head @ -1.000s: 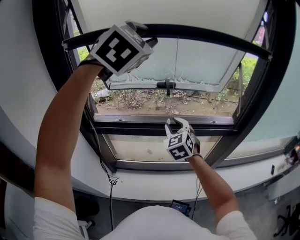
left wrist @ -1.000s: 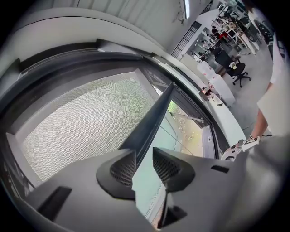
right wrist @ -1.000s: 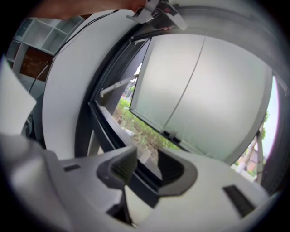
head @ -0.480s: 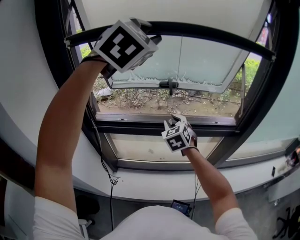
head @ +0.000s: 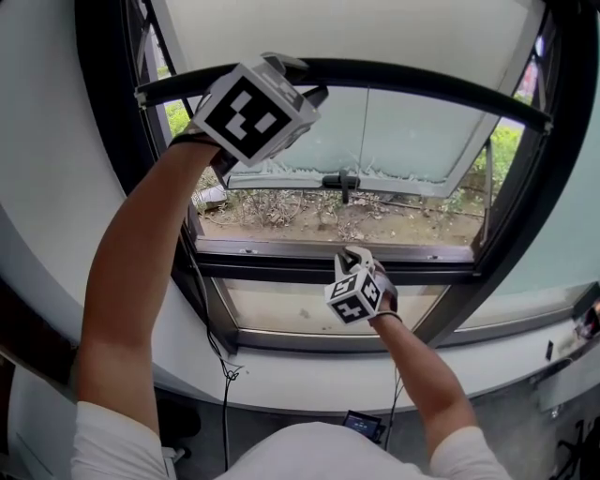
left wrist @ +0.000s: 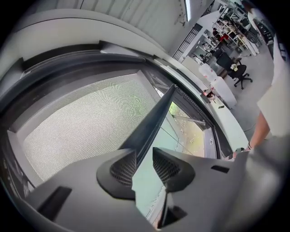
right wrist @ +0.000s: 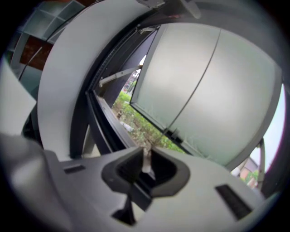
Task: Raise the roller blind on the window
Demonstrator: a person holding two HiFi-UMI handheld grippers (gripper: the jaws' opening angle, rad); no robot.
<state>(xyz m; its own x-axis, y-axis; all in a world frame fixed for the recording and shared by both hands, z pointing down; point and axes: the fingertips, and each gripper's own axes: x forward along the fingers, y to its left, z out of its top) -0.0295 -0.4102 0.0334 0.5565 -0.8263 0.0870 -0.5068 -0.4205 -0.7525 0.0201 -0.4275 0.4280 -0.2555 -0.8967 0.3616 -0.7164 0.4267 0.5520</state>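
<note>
Roller blind (head: 337, 23) (left wrist: 81, 127): pale mesh fabric, hanging over the upper part of the window and ending in a dark bottom bar (head: 422, 80) (left wrist: 156, 118) that spans the opening. Left gripper (head: 298, 77) (left wrist: 144, 156): at the bar's left part, jaws half-spread, one finger above and one below the bar, tips pinching it; nearer the camera a pale gap shows between the pads. Right gripper (head: 352, 255) (right wrist: 145, 156): low, in front of the dark transom (head: 281, 262), jaws just drawn in, now nipping a small pale piece (right wrist: 146, 164). The piece is blurred, and its kind and attachment cannot be made out. Behind the bar: a frosted sash (head: 412, 131) (right wrist: 204, 90) tilted outward, with a dark handle (head: 337, 180) (right wrist: 172, 134) on its lower edge. A thin dark line (head: 361, 122) crosses the pane; cord or seam, undetermined. Below the sash: ground with dry plants (head: 309, 208). Under the transom: a fixed lower pane (head: 291, 295), then a white sill (head: 281, 370). A black cable (head: 211, 337) hangs down the sill at the left. A small dark device (head: 361, 422) is partly cut off by the person's shirt. The marker cube (head: 258, 112) hides part of the bar. Office chairs (left wrist: 238, 72) appear far off in the left gripper view.
</note>
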